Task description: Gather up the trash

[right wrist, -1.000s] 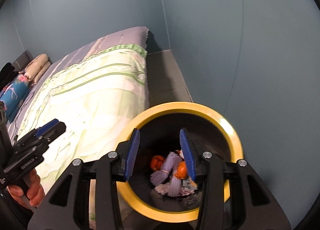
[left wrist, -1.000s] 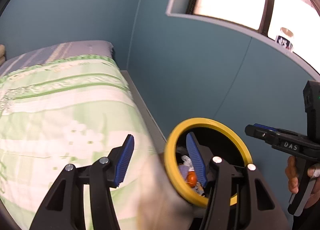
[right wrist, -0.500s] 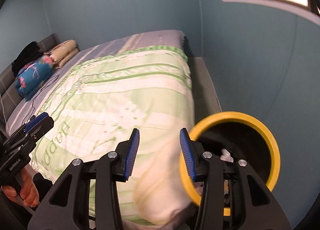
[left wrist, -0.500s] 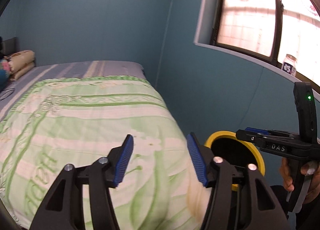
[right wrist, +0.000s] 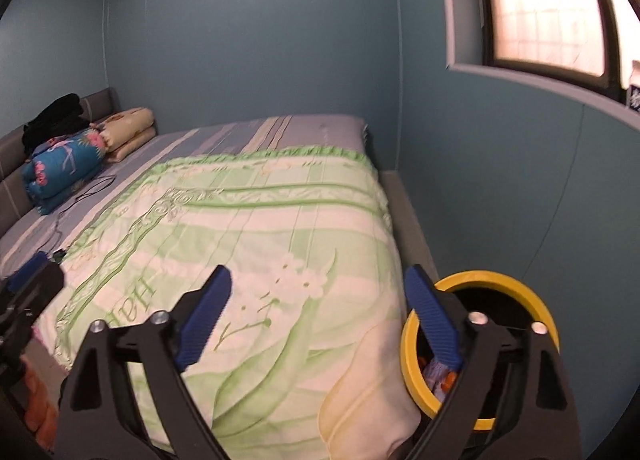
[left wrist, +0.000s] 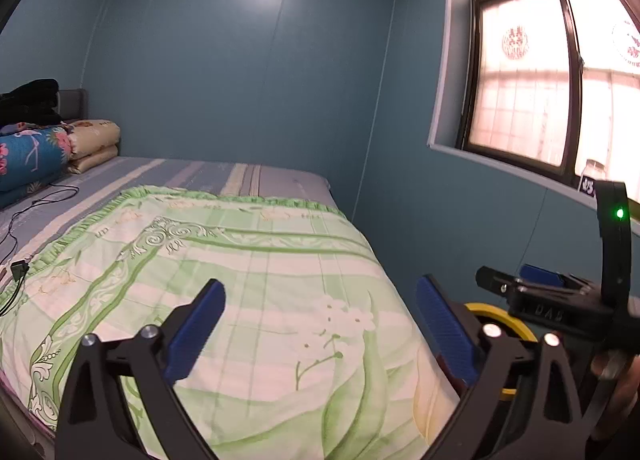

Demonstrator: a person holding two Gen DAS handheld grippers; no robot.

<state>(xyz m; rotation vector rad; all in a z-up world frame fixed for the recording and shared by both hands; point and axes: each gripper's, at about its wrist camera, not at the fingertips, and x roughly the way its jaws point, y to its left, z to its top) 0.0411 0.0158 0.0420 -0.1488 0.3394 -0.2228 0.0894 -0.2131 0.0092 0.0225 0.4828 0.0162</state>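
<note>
A black bin with a yellow rim (right wrist: 496, 278) stands between the bed and the blue wall, at the lower right of the right wrist view. Orange and pale trash (right wrist: 438, 374) lies inside it. In the left wrist view only part of the bin's rim (left wrist: 492, 310) shows behind my fingers. My left gripper (left wrist: 320, 300) hangs over the green quilt, its jaws opening wide with nothing between them. My right gripper (right wrist: 319, 280) is also opening and empty, its right finger in front of the bin's rim.
A bed with a green floral quilt (right wrist: 260, 240) fills the middle. Folded blankets (right wrist: 64, 167), black clothes (right wrist: 56, 115) and a black cable (left wrist: 24, 219) lie at its far left. A window (left wrist: 532, 71) with a jar on its sill (left wrist: 592, 175) is on the right wall.
Both grippers have drawn back and up from the bin's mouth, and the views now look across the bed. Both pairs of jaws have spread much wider.
</note>
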